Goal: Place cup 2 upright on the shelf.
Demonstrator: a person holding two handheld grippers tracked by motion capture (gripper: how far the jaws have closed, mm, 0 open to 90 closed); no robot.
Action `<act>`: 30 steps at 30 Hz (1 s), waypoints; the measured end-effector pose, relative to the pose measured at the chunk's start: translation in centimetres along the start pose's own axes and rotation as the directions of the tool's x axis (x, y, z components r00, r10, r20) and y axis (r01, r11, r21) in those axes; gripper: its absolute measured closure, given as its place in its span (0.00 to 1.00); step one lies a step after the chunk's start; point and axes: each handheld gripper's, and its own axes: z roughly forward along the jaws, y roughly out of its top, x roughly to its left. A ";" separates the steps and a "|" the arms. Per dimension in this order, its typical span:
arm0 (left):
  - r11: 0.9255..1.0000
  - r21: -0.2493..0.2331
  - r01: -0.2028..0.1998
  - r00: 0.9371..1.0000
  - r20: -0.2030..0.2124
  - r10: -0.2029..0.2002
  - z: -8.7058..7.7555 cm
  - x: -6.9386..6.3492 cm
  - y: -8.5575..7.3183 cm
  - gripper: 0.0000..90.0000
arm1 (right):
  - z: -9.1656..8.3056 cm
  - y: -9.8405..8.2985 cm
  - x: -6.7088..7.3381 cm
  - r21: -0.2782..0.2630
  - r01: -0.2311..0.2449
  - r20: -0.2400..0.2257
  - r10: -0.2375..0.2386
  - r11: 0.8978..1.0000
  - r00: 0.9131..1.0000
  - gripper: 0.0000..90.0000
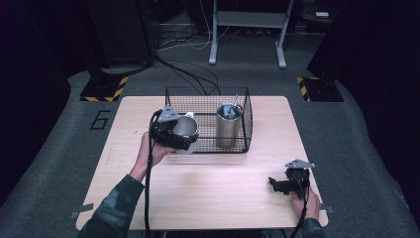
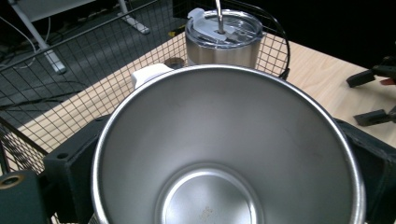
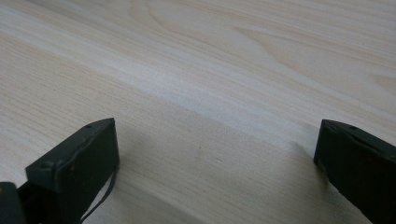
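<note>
My left gripper (image 1: pixel 174 135) is shut on an empty steel cup (image 1: pixel 186 128) with a white handle, holding it at the left front corner of a black wire basket (image 1: pixel 208 92). In the left gripper view the cup's (image 2: pixel 224 154) open mouth faces the camera, with a black jaw on each side of it. A steel tumbler (image 1: pixel 229 124) with a clear lid and a straw stands upright inside the basket, just beyond the cup (image 2: pixel 223 39). My right gripper (image 1: pixel 278 184) rests open near the table's front right, with only bare wood between its jaws (image 3: pixel 215 158).
The basket sits at the back middle of the wooden table (image 1: pixel 223 193). Its mesh wall (image 2: pixel 70 74) runs to the left of the cup. The right gripper (image 2: pixel 373 95) also appears far off at the right of the left gripper view. Cables and stands lie on the floor behind.
</note>
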 end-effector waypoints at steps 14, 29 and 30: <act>1.000 -0.007 0.020 1.000 -0.012 -0.020 1.3 1.7 1.3 0.07 | 0.0 0.0 0.0 0.001 -0.001 0.000 0.001 1.000 1.000 0.00; 1.000 0.020 0.009 1.000 -0.021 -0.008 3.5 2.8 3.1 0.07 | 0.0 0.0 0.0 -0.001 0.002 0.000 -0.002 1.000 1.000 0.00; 1.000 0.024 0.008 1.000 -0.021 -0.007 3.7 2.9 3.1 0.07 | 0.0 0.0 0.0 0.000 0.000 0.000 0.000 1.000 1.000 0.00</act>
